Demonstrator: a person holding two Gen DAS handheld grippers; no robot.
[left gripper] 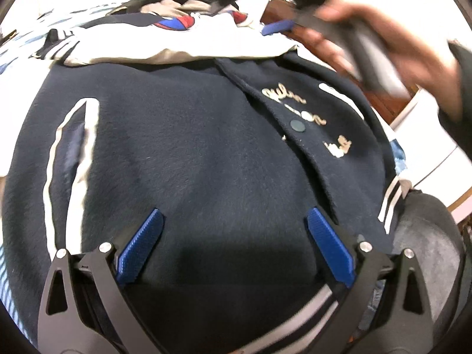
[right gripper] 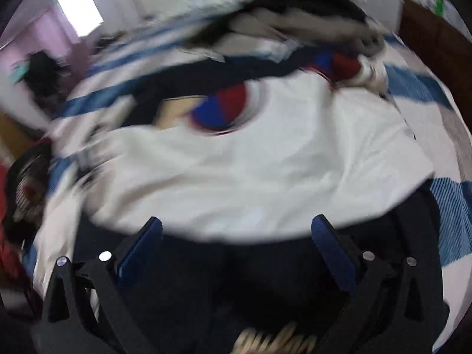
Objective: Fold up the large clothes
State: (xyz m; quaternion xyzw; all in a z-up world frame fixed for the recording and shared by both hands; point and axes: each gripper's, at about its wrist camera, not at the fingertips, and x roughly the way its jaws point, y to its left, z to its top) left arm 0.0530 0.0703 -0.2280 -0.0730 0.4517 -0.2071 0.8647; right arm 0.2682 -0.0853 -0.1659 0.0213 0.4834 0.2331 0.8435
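Left wrist view: the left gripper (left gripper: 234, 221), jaws spread wide and holding nothing, hangs over a navy wool varsity jacket with cream trim and script lettering (left gripper: 191, 147) lying flat on the blue-striped bedding (right gripper: 448, 206). Right wrist view, blurred: the right gripper (right gripper: 236, 230), likewise wide open and empty, faces a white garment with a red-and-blue emblem (right gripper: 250, 159).

A home bedroom: clothes (right gripper: 295, 8) heaped on a bed with a blue-striped cover (right gripper: 427, 88), wooden cabinet (right gripper: 436, 44) by the wall, bright window (right gripper: 79, 8) behind
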